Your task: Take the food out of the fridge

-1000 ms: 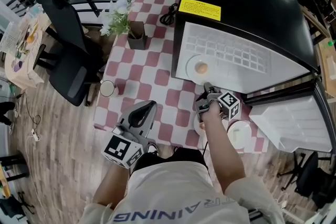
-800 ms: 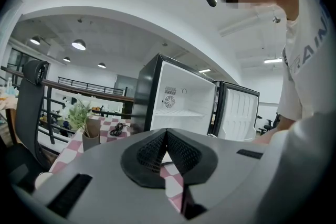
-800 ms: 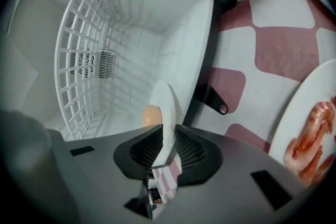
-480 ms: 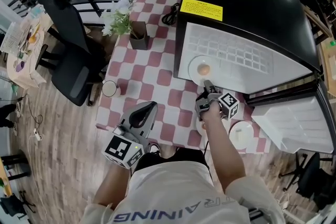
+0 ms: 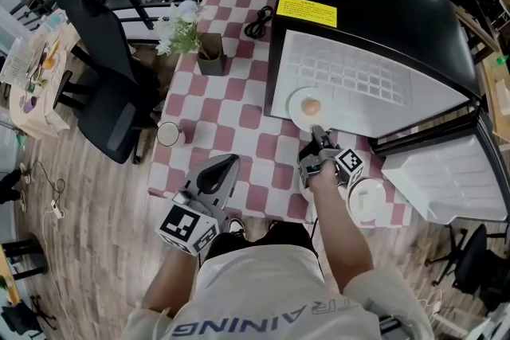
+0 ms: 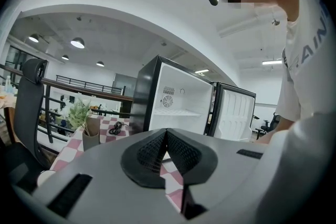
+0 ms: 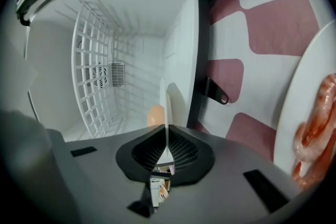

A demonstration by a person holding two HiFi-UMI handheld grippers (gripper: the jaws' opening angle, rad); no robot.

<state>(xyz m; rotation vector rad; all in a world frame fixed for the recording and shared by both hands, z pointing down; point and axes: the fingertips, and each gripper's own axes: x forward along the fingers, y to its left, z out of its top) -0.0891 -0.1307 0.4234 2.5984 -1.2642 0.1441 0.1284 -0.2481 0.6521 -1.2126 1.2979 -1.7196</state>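
A white plate (image 5: 295, 104) with a round orange piece of food (image 5: 311, 105) lies on the floor of the open black fridge (image 5: 374, 12), near its mouth. My right gripper (image 5: 317, 131) is at the plate's near rim. In the right gripper view the plate (image 7: 167, 107) shows edge-on between the jaws, which have just been closing and now pinch it, and the orange food (image 7: 155, 114) sits behind. My right gripper (image 7: 166, 152) is shut on that rim. My left gripper (image 5: 227, 163) hangs low off the table's front edge, and the left gripper (image 6: 166, 149) is shut with nothing in it.
A plate (image 7: 294, 102) with pink curled food (image 7: 310, 139) lies on the checked table (image 5: 231, 103) beside my right hand. Another white plate (image 5: 368, 200) lies to its right. The fridge door (image 5: 446, 179) stands open at right. A potted plant (image 5: 182, 29), a cup (image 5: 166, 134) and an office chair (image 5: 103, 84) are to the left.
The right gripper has shifted only slightly at the plate's rim. The plate, the food and the left gripper stay about where they were.
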